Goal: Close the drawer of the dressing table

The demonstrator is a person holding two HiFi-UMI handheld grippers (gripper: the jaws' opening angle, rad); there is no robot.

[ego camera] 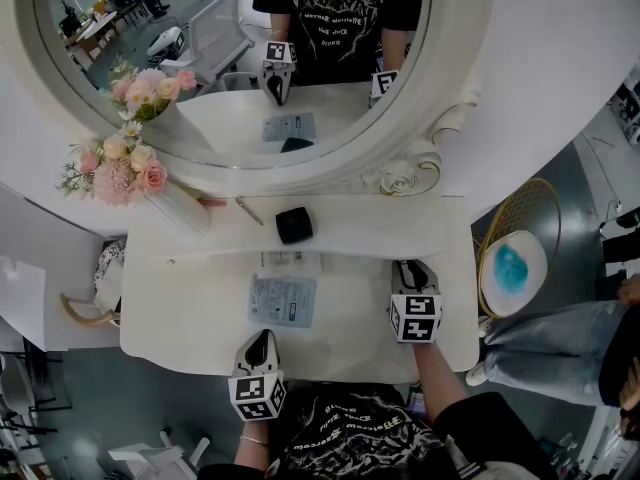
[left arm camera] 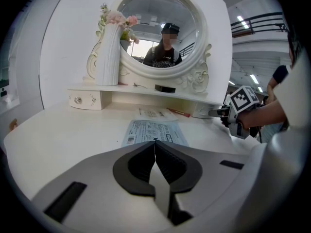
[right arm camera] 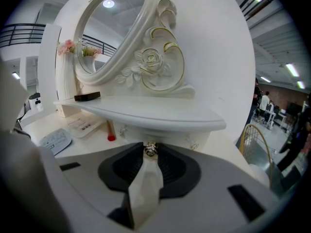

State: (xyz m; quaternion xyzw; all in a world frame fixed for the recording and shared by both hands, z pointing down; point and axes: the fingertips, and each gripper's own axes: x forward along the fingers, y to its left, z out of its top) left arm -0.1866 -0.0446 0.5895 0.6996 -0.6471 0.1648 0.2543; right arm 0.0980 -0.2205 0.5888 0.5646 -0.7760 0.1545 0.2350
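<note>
The white dressing table (ego camera: 200, 328) has a shelf under its round mirror (ego camera: 230, 58), with small drawers beneath it. My right gripper (ego camera: 409, 268) reaches under the shelf's right end. In the right gripper view the jaws (right arm camera: 150, 147) are shut on the right drawer's small metal knob (right arm camera: 150, 150), and the drawer front (right arm camera: 177, 136) lies just behind. How far this drawer stands out I cannot tell. My left gripper (ego camera: 262, 337) hovers at the table's front edge, shut (left arm camera: 155, 142) with nothing in it. The left drawer (left arm camera: 89, 100) is in line with the shelf.
A printed pack (ego camera: 282, 301) and a paper sheet (ego camera: 290, 261) lie mid-table. On the shelf sit a black box (ego camera: 293, 225) and a vase of pink flowers (ego camera: 120, 173). A gold wire stand (ego camera: 515, 268) and a person's legs (ego camera: 555, 338) are to the right.
</note>
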